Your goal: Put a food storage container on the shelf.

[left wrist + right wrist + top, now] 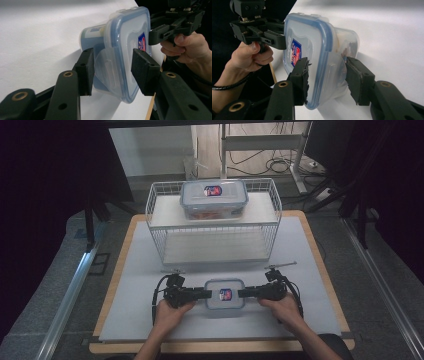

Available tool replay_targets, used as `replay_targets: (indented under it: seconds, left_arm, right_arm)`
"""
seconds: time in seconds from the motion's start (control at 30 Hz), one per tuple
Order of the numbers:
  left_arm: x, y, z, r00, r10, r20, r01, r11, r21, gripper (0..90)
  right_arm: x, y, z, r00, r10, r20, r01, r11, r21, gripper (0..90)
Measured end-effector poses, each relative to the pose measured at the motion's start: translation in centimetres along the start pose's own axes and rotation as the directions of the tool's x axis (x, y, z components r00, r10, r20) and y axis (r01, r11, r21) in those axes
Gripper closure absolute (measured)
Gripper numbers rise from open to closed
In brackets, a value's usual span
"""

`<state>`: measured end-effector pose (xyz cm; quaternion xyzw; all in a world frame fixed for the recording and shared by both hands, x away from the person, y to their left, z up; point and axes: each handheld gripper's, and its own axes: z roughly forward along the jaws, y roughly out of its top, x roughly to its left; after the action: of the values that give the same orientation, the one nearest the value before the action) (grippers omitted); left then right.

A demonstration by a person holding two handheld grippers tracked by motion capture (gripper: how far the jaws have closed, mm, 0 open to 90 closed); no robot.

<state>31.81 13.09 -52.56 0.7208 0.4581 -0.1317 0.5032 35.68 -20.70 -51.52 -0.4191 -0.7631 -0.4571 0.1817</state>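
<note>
Red-and-blue sticker (225,294) on near container lid, another (212,191) on far container, print unreadable

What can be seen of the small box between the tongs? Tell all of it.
The small box is clear plastic with a blue-rimmed lid, clip flaps on its sides and a red-and-blue label on top. Its lid is on and it sits upright on the white mat, near the person's edge. The left tongs and right tongs straddle its opposite end flaps, jaws open on each. Dark contents show faintly through the wall.
</note>
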Motion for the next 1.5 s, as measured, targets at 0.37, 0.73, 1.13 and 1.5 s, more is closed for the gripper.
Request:
replay_targets:
  seconds: [0.37, 0.73, 1.13, 1.5]
  left_arm:
    - [-1.8, 2.4, -2.0, 0.9989, 0.046, -0.014, -0.046, 0.9965, -0.07, 54.5]
    - [-7.2, 10.8, -7.5, 0.9783, 0.194, -0.072, -0.204, 0.9631, -0.175, 54.5]
    - [-10.5, 20.2, -11.4, 0.9617, 0.247, -0.12, -0.269, 0.9334, -0.238, 54.0]
    - [-9.8, 26.2, -11.8, 0.97, 0.19, -0.152, -0.225, 0.9379, -0.264, 53.1]
  right_arm:
    - [2.0, 1.5, -1.2, 0.9987, -0.049, 0.013, 0.05, 0.996, -0.077, 55.8]
    - [8.0, 9.1, -5.3, 0.9815, -0.19, 0.026, 0.191, 0.963, -0.189, 56.0]
    - [12.3, 18.3, -8.8, 0.9639, -0.261, 0.053, 0.265, 0.921, -0.285, 55.5]
    - [12.6, 24.8, -9.1, 0.9664, -0.233, 0.109, 0.255, 0.923, -0.29, 53.5]
